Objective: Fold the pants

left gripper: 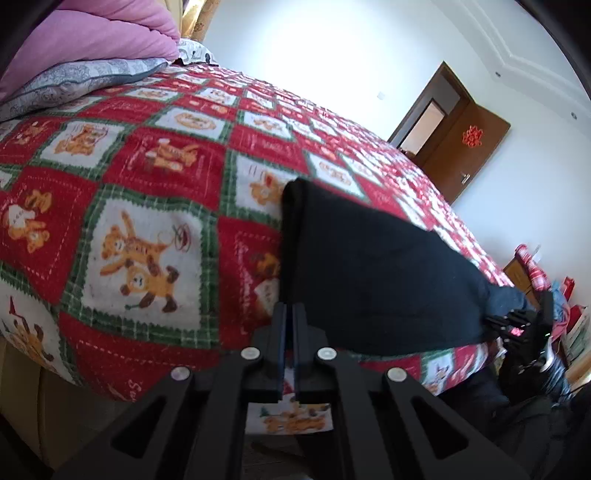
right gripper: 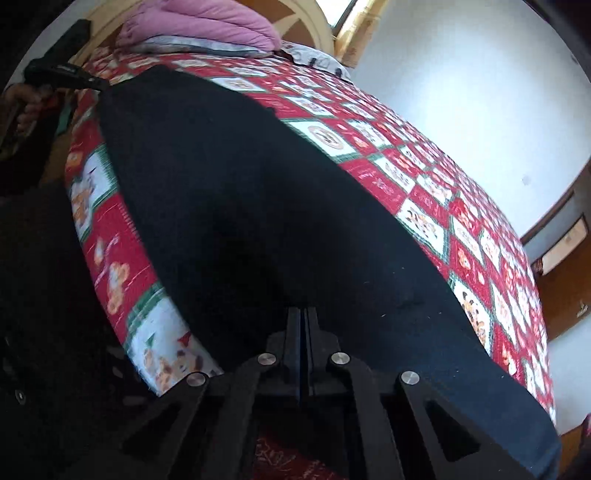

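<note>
Dark, near-black pants [left gripper: 369, 266] lie flat in a long band on a red patchwork quilt [left gripper: 147, 184] printed with bears. In the left wrist view my left gripper [left gripper: 290, 308] is shut at the band's near left corner, gripping the cloth edge. At the band's far right end the right gripper [left gripper: 493, 320] pinches the cloth. Seen from the right wrist, the pants [right gripper: 240, 184] fill the middle, and my right gripper [right gripper: 303, 312] is shut on their near edge with a thin line of cloth between the fingers. The left gripper [right gripper: 105, 85] holds the far corner.
A pink duvet [left gripper: 92, 33] and a grey patterned pillow [left gripper: 74, 81] are piled at the head of the bed. A brown door [left gripper: 461, 155] stands open in the white wall. Red boxes and clutter [left gripper: 535, 273] sit beyond the bed's right side. A hand [right gripper: 26, 107] holds the left gripper.
</note>
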`<action>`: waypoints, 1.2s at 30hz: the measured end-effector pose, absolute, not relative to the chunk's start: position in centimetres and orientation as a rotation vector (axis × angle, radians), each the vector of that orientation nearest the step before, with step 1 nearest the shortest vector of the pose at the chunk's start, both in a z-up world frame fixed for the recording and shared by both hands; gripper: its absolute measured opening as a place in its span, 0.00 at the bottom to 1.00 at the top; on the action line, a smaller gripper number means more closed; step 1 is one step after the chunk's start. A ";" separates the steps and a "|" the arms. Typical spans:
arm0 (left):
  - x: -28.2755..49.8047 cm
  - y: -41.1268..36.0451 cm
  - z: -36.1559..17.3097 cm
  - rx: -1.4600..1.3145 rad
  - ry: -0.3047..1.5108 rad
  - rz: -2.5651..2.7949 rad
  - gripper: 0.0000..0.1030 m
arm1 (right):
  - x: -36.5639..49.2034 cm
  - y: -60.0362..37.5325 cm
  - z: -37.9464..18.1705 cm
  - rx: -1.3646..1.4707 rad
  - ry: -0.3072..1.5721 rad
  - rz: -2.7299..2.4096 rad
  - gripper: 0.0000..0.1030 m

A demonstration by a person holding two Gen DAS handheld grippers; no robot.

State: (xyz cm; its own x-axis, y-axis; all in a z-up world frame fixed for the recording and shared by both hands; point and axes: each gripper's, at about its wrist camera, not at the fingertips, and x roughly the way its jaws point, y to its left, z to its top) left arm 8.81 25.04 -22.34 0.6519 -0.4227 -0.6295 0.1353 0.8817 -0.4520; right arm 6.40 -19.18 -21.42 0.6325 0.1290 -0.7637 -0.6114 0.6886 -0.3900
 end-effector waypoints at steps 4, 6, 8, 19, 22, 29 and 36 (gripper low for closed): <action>8.6 25.1 -21.9 -0.352 0.797 -0.303 0.08 | 5.6 -19.4 -20.7 -0.672 0.835 0.557 0.02; 8.3 25.7 -21.4 -0.329 0.785 -0.263 0.07 | 5.9 -20.0 -19.8 -0.608 0.851 0.587 0.02; 7.9 27.0 -20.7 -0.341 0.761 -0.211 0.07 | 6.7 -20.5 -18.6 -0.531 0.848 0.604 0.02; 8.2 19.8 -16.5 -0.230 0.613 -0.323 0.40 | 18.6 -16.3 -13.7 -0.016 0.926 0.671 0.67; 8.7 16.7 -18.2 -0.114 0.663 -0.353 0.40 | 22.5 -14.4 -14.7 0.087 0.985 0.655 0.59; 8.7 17.7 -21.0 -0.100 0.705 -0.357 0.40 | 27.5 -11.6 -20.0 0.253 1.218 0.643 0.32; 8.1 19.2 -21.7 -0.207 0.677 -0.393 0.38 | 26.5 -9.8 -19.5 0.172 1.157 0.667 0.04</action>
State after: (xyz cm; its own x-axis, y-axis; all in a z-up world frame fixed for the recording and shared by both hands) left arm 8.10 19.19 -21.71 0.7100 -0.4181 -0.5667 0.2856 0.9065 -0.3110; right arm 26.52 -9.85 -19.48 0.2352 0.5683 -0.7885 -0.3979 0.7964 0.4554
